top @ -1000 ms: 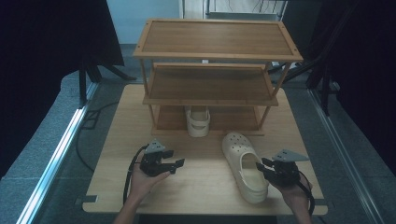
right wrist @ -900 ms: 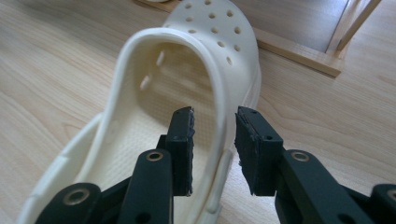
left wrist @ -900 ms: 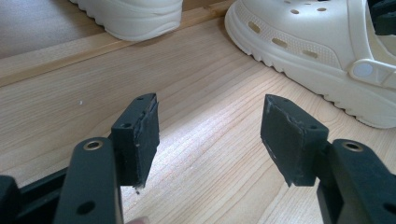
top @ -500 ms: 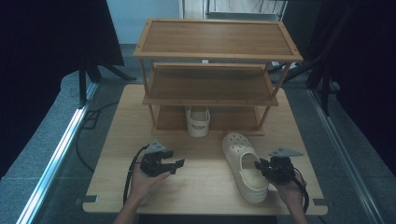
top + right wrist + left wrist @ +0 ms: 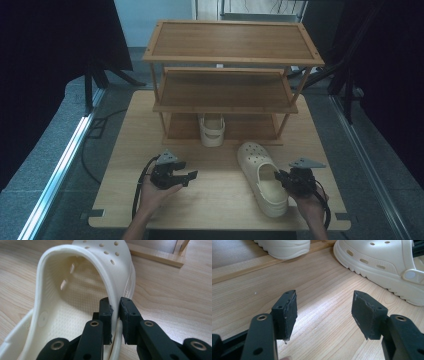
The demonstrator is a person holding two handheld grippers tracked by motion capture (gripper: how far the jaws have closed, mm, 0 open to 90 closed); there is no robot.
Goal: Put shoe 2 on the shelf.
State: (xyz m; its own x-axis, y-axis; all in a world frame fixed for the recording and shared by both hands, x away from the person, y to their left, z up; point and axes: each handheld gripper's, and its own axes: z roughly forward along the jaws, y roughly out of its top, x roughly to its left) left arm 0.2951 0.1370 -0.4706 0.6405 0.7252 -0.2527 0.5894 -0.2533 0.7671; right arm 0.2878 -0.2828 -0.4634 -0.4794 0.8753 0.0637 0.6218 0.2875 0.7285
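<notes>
A: Rack contents?
B: Wooden rack: one pale shoe on the bottom shelf, upper shelves bare.
A: Second clog?
B: Clog lies on the table, in front of the rack. Right gripper jaws have just been closing, now clenched on its side wall.
A: Left?
B: Left gripper released, nothing between its jaws. Dark curtains around.
</notes>
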